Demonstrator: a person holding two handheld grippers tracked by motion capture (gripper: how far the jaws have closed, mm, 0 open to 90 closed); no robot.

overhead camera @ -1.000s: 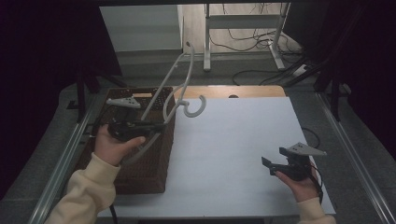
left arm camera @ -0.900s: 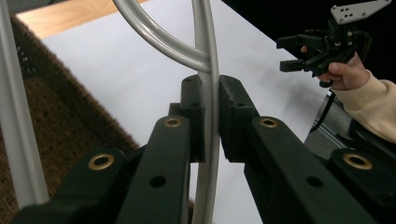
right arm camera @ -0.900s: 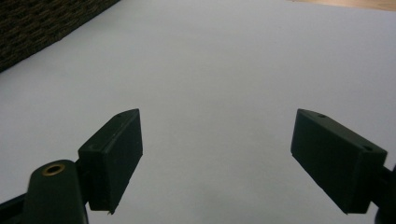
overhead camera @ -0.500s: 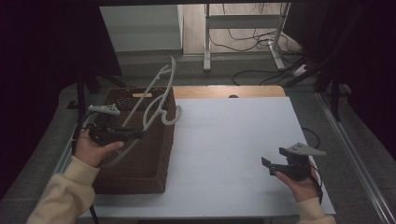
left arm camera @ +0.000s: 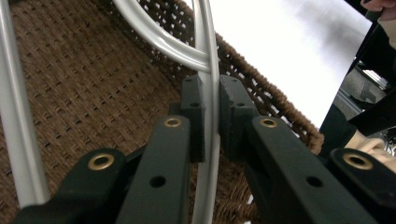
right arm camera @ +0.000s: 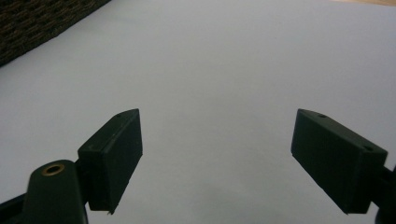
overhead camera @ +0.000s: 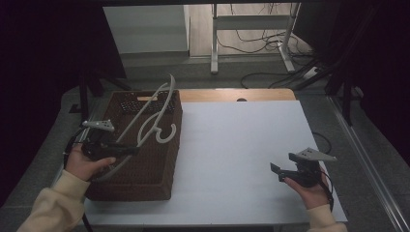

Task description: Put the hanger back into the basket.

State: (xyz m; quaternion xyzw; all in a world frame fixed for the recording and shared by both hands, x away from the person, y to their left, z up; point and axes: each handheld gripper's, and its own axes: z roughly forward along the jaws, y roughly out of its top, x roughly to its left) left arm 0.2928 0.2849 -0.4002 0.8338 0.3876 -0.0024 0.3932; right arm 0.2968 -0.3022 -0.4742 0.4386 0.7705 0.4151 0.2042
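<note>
The hanger [overhead camera: 147, 123] is thin, smooth and pale grey-white. It has a round hook [overhead camera: 164, 134] that curls like a letter C. The hanger is tilted over the brown woven basket [overhead camera: 159, 169]. Its far end sticks up past the basket's back edge, and its near end dips down low inside. One thin bar of the hanger [left arm camera: 208, 93] is pinched tight between two black pads. The basket sits at the left side of the white table top.

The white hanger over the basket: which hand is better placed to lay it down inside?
Probably the left. The left gripper is clamped on the white hanger above the wicker basket. The right gripper is open over the white table, apart from both.
</note>
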